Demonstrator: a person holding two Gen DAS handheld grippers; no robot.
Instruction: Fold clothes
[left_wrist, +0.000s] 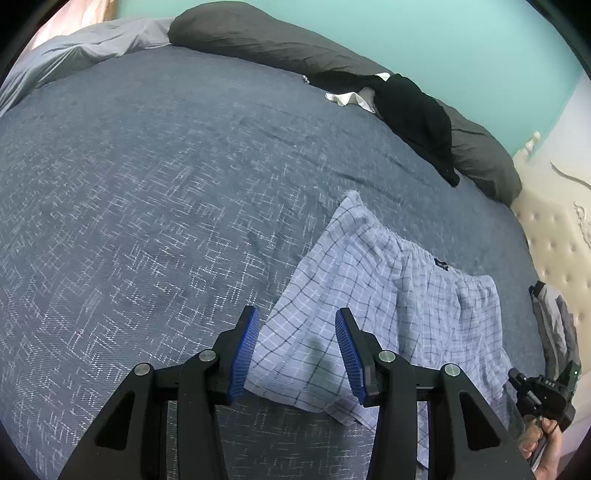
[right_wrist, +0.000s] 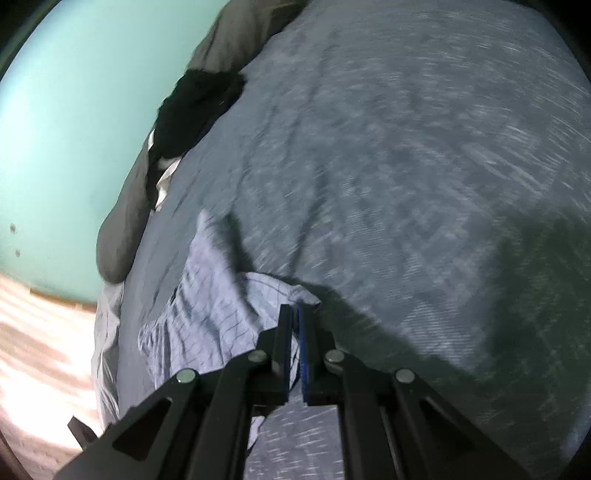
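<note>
A pair of light blue checked shorts (left_wrist: 388, 295) lies on the dark blue bed cover (left_wrist: 147, 203), waistband toward the right. My left gripper (left_wrist: 295, 321) is open just above the near hem of the shorts, one finger on each side of the hem corner, holding nothing. In the right wrist view, which is blurred by motion, my right gripper (right_wrist: 295, 314) is shut on a fold of the shorts (right_wrist: 207, 295) and lifts that edge off the bed cover (right_wrist: 406, 184). The right gripper's body and the hand holding it show at the lower right of the left wrist view (left_wrist: 546, 398).
A long dark grey pillow (left_wrist: 266, 40) runs along the far edge against the teal wall. A black garment (left_wrist: 417, 114) with white cloth lies on it, also in the right wrist view (right_wrist: 188, 110). A grey duvet (left_wrist: 85, 51) is bunched far left. A cream tufted headboard (left_wrist: 554, 236) stands right.
</note>
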